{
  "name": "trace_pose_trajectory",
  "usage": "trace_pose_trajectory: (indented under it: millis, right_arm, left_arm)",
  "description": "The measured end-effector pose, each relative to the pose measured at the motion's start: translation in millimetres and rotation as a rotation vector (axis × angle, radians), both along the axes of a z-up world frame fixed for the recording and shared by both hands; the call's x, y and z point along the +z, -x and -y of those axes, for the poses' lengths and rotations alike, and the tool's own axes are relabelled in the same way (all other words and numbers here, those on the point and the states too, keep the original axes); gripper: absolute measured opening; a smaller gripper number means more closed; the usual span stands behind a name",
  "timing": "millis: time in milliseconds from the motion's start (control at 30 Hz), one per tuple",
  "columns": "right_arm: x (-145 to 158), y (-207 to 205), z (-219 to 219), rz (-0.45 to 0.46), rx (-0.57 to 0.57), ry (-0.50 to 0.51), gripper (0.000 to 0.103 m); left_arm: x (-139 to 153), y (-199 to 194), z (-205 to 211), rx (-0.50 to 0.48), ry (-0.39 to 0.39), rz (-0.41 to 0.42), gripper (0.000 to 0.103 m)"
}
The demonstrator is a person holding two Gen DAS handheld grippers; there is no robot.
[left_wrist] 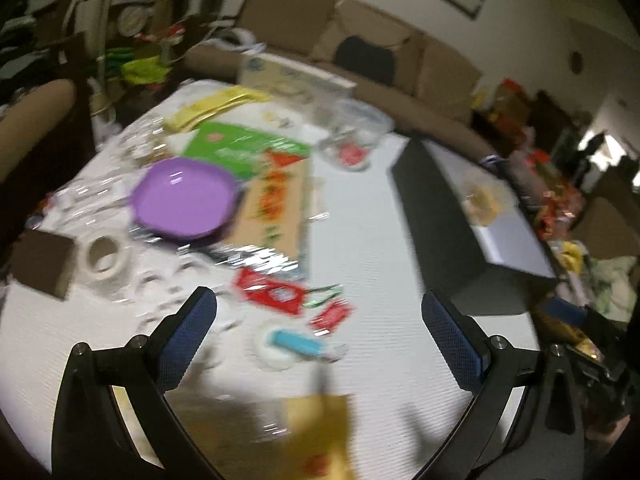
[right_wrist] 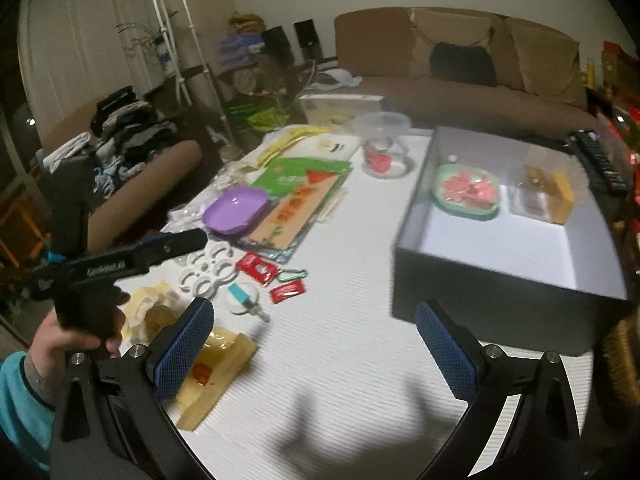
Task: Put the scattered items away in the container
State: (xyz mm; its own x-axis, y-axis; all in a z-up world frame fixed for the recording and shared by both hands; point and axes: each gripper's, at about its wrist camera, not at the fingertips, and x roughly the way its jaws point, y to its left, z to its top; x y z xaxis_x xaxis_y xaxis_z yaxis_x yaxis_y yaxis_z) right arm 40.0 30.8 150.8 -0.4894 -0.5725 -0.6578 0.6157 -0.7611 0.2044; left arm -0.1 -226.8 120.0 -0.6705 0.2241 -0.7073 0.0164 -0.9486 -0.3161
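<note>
A white ribbed table [right_wrist: 352,320] carries everything, and ahead of the right gripper [right_wrist: 314,344] on its right side sits a dark open box [right_wrist: 492,292]. Ahead and to its left lie a purple dish [right_wrist: 235,210], a green packet [right_wrist: 296,174] with a brown card [right_wrist: 288,216] on it, a clear tub [right_wrist: 382,140] farther back, white rings [right_wrist: 206,270], two red sachets [right_wrist: 256,266] and a blue-capped item [right_wrist: 242,296]. Just beside its left finger lies a yellow packet [right_wrist: 216,376].

Two red packets [right_wrist: 256,267], perhaps six rings [right_wrist: 208,270]
</note>
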Motion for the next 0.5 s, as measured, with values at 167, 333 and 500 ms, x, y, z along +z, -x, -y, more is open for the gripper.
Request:
trace_pose_trajectory:
  millis: [167,333,500]
  right_arm:
    - [-27.6,-5.0,28.7,0.059,0.052,-0.01,0.103]
    - [-49.7,-13.9,49.3,0.103,0.088,-0.007,0.103]
    - [-60.0,-18.7,48.3,0.105,0.049,-0.037,0.103]
  left_arm:
    - [-8.3,-20.3,45.4,0.078,0.022,0.064,0.103]
    - [-19.2,-47.8,66.2,0.119,0.065,0.096,0.103]
    - [-32.4,-61.3,39.1,0.078,0.117,0.121,0.103]
